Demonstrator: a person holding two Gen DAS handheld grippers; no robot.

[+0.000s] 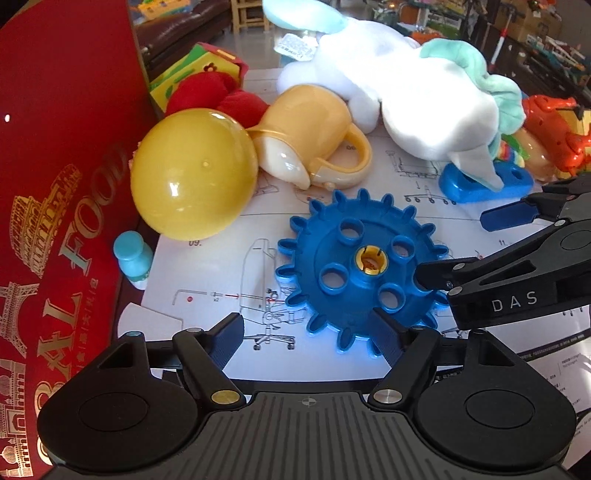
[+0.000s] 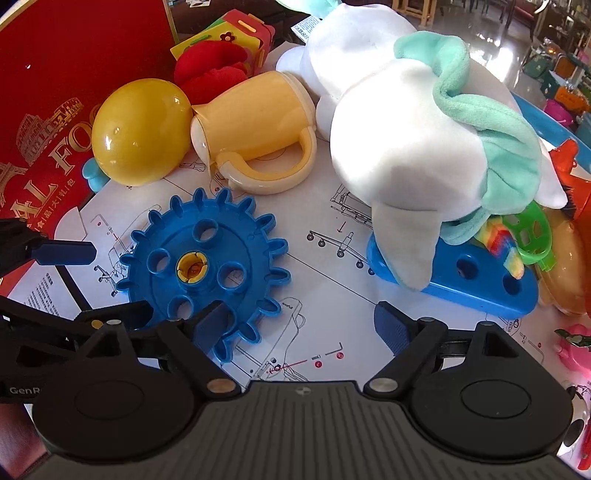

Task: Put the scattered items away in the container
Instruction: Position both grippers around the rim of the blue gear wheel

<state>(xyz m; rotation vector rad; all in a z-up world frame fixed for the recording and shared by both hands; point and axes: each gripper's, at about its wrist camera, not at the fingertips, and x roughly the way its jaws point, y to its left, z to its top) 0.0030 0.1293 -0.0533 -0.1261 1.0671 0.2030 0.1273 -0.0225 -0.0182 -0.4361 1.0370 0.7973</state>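
Note:
A blue toothed gear point(image 1: 360, 267) with a yellow hub lies flat on a printed instruction sheet; it also shows in the right wrist view point(image 2: 201, 273). My left gripper point(image 1: 310, 334) is open, its right finger over the gear's near rim. My right gripper point(image 2: 301, 325) is open, its left finger at the gear's near edge. Behind lie a yellow ball point(image 1: 192, 173), a cream jug point(image 1: 314, 136) on its side and a white plush point(image 1: 417, 92) with mint mane. The red box point(image 1: 62, 184) stands at the left.
A small blue bottle point(image 1: 133, 260) stands by the box. A blue perforated block point(image 2: 476, 277) lies under the plush, with an orange toy point(image 1: 554, 129), a green toy point(image 2: 532, 230) and a pink toy point(image 2: 576, 349) at the right. A red plush point(image 1: 218, 92) and foam cube point(image 2: 236, 31) lie behind.

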